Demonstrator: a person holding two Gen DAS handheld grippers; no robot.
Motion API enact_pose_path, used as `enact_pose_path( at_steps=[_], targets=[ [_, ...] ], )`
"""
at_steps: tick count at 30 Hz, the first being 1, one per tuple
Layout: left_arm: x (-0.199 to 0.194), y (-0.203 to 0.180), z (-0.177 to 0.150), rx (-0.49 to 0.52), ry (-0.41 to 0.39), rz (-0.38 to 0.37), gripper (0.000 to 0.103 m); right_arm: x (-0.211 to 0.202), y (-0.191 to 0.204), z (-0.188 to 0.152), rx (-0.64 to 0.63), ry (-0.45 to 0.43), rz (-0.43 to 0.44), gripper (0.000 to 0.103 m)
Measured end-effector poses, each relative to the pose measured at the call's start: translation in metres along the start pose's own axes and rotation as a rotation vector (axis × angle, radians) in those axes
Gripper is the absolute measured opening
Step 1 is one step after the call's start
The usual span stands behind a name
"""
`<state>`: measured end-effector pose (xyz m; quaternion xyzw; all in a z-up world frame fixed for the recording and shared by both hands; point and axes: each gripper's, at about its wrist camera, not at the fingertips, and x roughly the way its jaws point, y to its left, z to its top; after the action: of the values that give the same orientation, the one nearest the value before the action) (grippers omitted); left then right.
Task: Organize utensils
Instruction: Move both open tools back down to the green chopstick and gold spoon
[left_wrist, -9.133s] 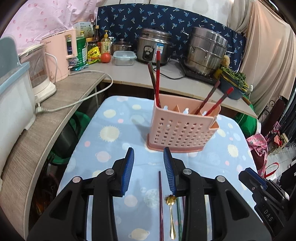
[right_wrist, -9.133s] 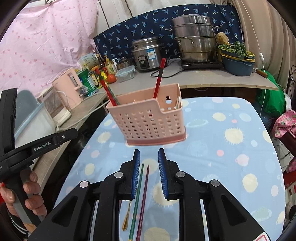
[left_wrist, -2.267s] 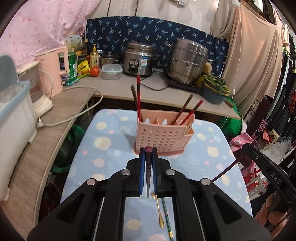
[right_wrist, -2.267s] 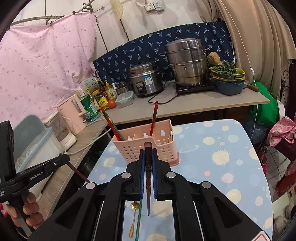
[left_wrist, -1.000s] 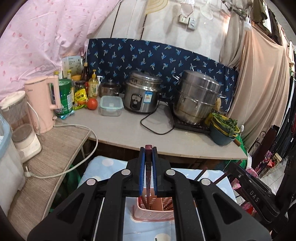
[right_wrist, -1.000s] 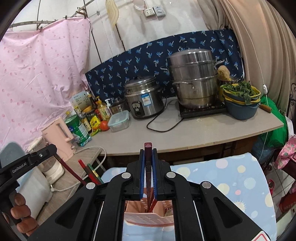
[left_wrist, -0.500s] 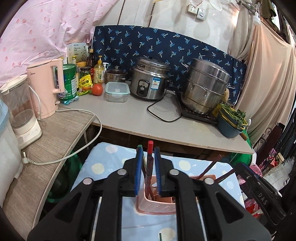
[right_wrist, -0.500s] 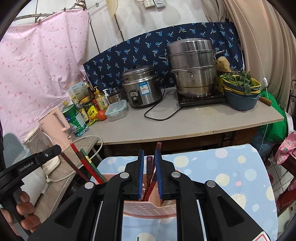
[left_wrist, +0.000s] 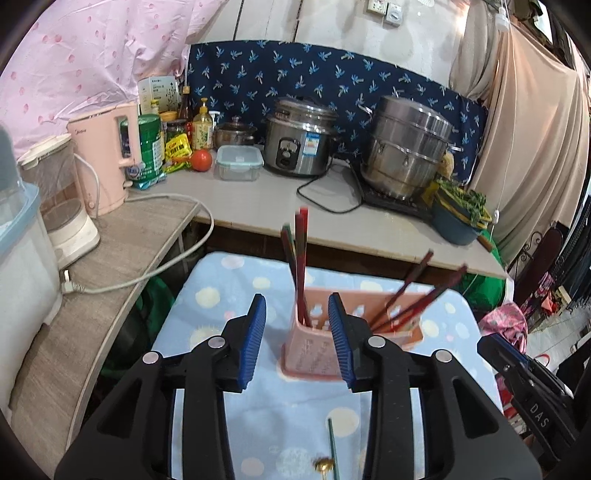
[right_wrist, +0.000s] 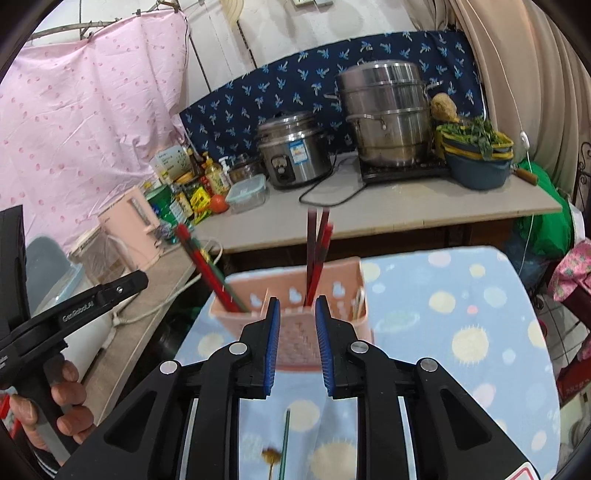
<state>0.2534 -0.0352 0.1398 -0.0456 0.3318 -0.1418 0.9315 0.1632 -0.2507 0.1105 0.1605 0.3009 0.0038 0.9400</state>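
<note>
A pink perforated utensil basket (left_wrist: 307, 354) stands on the blue spotted tablecloth (left_wrist: 221, 295). Red and dark chopsticks (left_wrist: 300, 266) stand upright in its left compartment, and more chopsticks (left_wrist: 417, 295) lean in its right one. My left gripper (left_wrist: 297, 339) hovers just in front of the basket; its jaws are opening and nothing is between them. In the right wrist view my right gripper (right_wrist: 297, 343) faces the basket (right_wrist: 343, 280), its jaws also opening and empty, with upright chopsticks (right_wrist: 317, 254) beyond them. A green chopstick (right_wrist: 284, 443) and a gold spoon (right_wrist: 271, 456) lie on the cloth.
A counter (left_wrist: 258, 199) behind holds a rice cooker (left_wrist: 299, 147), a steel steamer pot (left_wrist: 406, 155), a pink kettle (left_wrist: 107, 158) and bottles. A white cable (left_wrist: 147, 273) hangs over the side shelf. A person's hand (right_wrist: 62, 398) holds the left gripper's handle.
Both grippers let go of the chopstick each held; these now stand in the basket. Both sets of jaws spread apart, and both hands sank and drew back from the basket.
</note>
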Motion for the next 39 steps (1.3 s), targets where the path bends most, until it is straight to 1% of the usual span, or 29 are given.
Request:
enact_pose_path(
  at_steps=[5, 12, 21, 33, 39],
  targets=[
    [-0.003, 0.001, -0.033, 0.017, 0.052, 0.018, 0.034, -0.007, 0.005, -0.036, -0.017, 0.054, -0.003, 0.02],
    [-0.009, 0.004, -0.071, 0.025, 0.098, 0.053, 0.034, -0.019, 0.007, -0.073, -0.034, 0.089, -0.019, 0.02],
    [-0.015, 0.011, -0.107, 0.04, 0.135, 0.102, 0.034, -0.021, 0.001, -0.118, -0.038, 0.167, -0.029, 0.02],
    [-0.018, 0.016, -0.161, 0.072, 0.19, 0.137, 0.034, -0.017, 0.001, -0.185, -0.06, 0.278, -0.028, 0.02],
    [-0.014, 0.018, -0.191, 0.077, 0.248, 0.139, 0.034, -0.013, 0.011, -0.213, -0.096, 0.324, -0.019, 0.02]
  ],
)
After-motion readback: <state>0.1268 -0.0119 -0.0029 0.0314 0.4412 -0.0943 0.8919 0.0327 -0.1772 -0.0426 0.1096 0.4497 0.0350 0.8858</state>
